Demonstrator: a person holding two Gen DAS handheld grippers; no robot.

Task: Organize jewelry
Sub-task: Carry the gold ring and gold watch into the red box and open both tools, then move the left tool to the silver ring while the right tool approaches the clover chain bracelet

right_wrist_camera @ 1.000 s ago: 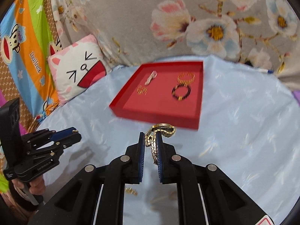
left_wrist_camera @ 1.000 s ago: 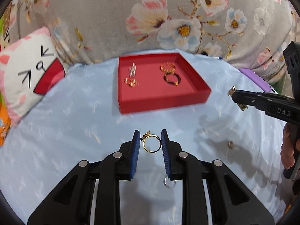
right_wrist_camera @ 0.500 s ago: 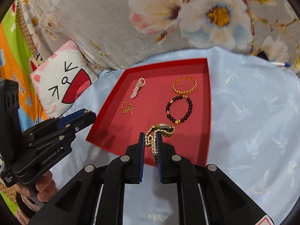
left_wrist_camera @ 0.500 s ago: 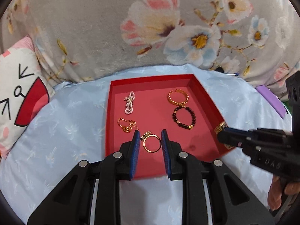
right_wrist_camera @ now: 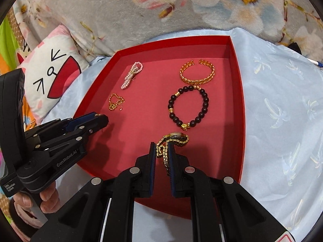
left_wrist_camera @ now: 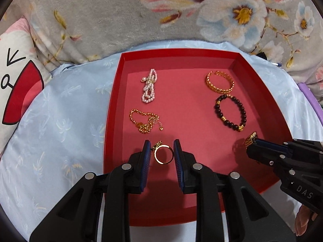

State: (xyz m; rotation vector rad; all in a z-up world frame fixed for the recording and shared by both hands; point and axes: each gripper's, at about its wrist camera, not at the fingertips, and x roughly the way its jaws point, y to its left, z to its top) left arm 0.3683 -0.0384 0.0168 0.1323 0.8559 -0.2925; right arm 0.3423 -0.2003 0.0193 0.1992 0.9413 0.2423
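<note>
- Left claw [left_wrist_camera: 162,154] clamps a gold ring [left_wrist_camera: 164,154] above the red tray [left_wrist_camera: 113,109], near edge.
- Right claw [right_wrist_camera: 162,155] is pinched on a gold link bracelet [right_wrist_camera: 173,141] over that tray, just before the dark bead bracelet [right_wrist_camera: 188,107].

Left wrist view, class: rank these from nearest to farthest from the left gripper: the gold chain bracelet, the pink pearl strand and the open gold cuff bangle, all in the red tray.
1. Gold chain bracelet, just ahead of the left gripper, slightly left.
2. Pink pearl strand, farther back on the left.
3. Open gold cuff bangle, at the far right of the red tray.
</note>
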